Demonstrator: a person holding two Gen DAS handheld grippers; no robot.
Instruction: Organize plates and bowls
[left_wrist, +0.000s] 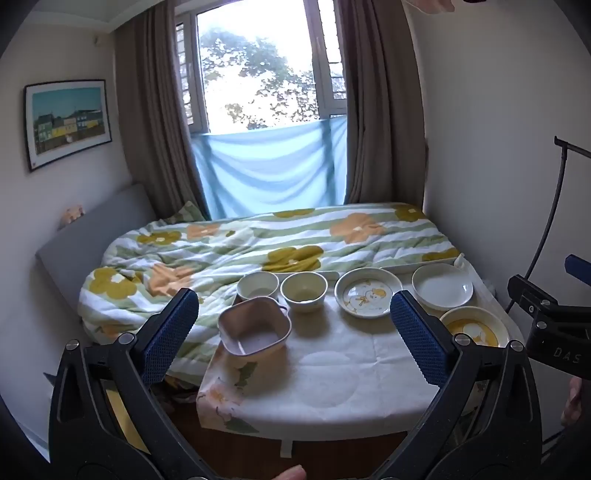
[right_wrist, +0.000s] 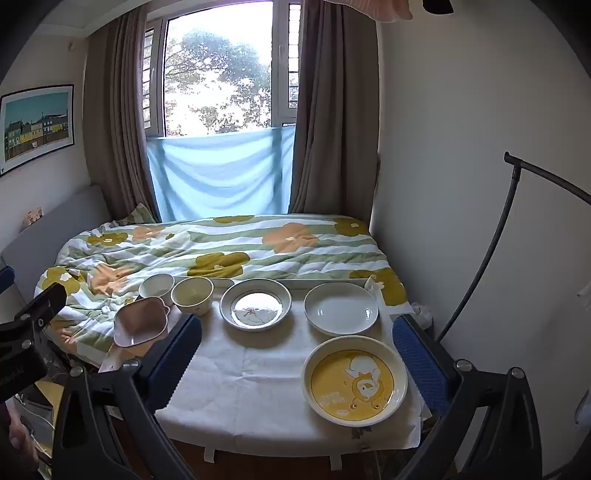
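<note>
Apparently nothing is grasped yet: the left gripper (left_wrist: 293, 332) and the right gripper (right_wrist: 297, 347) both stand wide and empty above the table (right_wrist: 258, 398). Three bowls sit at center left of the frame, the pink bowl (left_wrist: 254, 330) right at the table's left edge, so it needs care. Three plates lie toward the right, the yellow plate (right_wrist: 355, 380) lowest. I judge that stacking starts next; the lower middle of the cloth gives free room.

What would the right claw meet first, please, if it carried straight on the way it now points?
Probably the bare tablecloth between its open fingers, or, if it runs flatter, the plate with the small drawing at the far edge. The yellow plate sits just right of centre, so the right finger might clip it. Depth is unclear.
</note>
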